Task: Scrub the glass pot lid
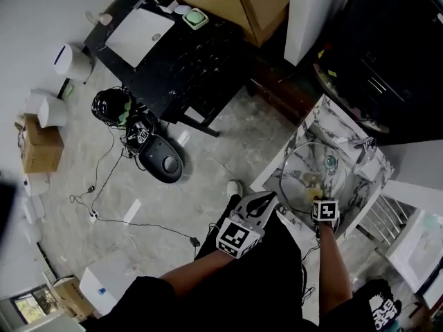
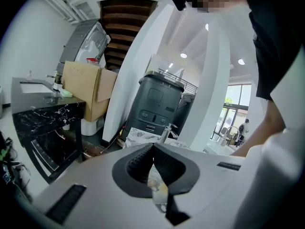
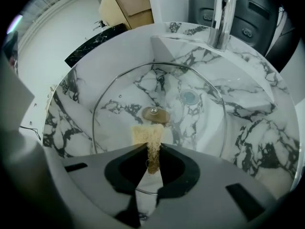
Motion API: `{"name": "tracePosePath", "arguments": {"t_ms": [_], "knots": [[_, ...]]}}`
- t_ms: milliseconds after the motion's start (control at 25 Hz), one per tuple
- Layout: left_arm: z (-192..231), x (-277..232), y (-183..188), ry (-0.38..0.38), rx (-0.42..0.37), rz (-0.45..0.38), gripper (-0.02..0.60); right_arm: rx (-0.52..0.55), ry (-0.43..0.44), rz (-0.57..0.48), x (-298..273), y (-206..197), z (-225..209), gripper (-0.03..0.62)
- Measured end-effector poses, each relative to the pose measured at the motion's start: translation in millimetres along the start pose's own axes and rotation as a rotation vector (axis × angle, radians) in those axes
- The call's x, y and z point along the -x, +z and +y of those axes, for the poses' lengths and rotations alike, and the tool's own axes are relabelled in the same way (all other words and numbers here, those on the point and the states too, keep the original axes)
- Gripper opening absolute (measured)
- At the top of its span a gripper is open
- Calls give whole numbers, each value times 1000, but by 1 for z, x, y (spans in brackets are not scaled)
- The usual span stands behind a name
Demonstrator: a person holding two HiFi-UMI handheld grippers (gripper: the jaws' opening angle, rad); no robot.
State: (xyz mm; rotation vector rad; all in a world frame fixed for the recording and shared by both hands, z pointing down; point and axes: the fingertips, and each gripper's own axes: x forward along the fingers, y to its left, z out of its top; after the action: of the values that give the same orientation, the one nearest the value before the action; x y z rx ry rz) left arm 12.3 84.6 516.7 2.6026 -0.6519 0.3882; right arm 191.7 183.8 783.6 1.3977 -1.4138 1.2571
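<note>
Reaching down, right gripper (image 3: 152, 148) jaws clenched on sponge (image 3: 148, 135) over glass lid (image 3: 119, 109); left gripper (image 2: 153, 145) jaws together.

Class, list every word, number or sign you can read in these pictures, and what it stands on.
No text can be read.
White print on black item: too blurred.
Left cube, right cube: square code patterns, no letters.
Sponge, lid, sink: bare.

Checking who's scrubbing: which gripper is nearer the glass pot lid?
Right. The right gripper, jaws shut on a scrub pad, hangs over the near edge of the glass pot lid; the left gripper sits at the sink's outer corner.
</note>
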Motion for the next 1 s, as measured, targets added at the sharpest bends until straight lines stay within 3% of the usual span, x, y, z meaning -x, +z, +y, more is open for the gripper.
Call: {"name": "tracePosePath", "arguments": {"t_ms": [440, 1000], "knots": [[8, 8, 1, 8, 19, -23, 17, 81, 69, 43, -7, 14, 34, 63], [23, 15, 7, 80, 42, -45, 17, 175, 167, 47, -16, 46, 83, 63]]}}
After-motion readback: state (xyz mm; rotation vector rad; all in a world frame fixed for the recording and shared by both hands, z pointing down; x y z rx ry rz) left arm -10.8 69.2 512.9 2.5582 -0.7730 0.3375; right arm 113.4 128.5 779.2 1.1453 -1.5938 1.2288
